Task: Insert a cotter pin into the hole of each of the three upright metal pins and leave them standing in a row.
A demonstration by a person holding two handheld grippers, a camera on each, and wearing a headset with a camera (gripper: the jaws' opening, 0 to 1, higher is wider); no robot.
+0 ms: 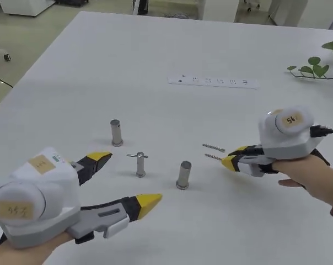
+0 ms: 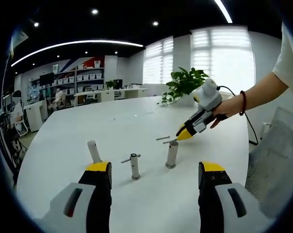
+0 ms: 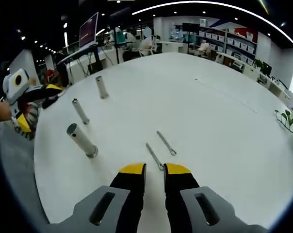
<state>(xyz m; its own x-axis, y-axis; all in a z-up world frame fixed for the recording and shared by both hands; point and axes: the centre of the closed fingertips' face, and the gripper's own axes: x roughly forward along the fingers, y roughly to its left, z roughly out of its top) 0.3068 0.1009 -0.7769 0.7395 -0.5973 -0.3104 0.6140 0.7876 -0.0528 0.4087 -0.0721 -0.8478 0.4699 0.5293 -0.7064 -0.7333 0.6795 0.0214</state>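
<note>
Reaching in low from the table's [image 1: 210, 44] right edge, the right gripper [image 1: 228, 161] has narrow jaws, tips at the nearer of two loose cotter pins [image 1: 212, 157]. By the front edge, the left gripper [image 1: 123, 179] gapes wide toward three upright metal pins [image 1: 183, 175]; the middle pin [image 1: 140, 164] carries a cotter pin.

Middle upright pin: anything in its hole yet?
Yes. A cotter pin sits crosswise through the top of the middle pin, with its ends showing on both sides. The stretch inside the hole is covered by the pin's body.
</note>
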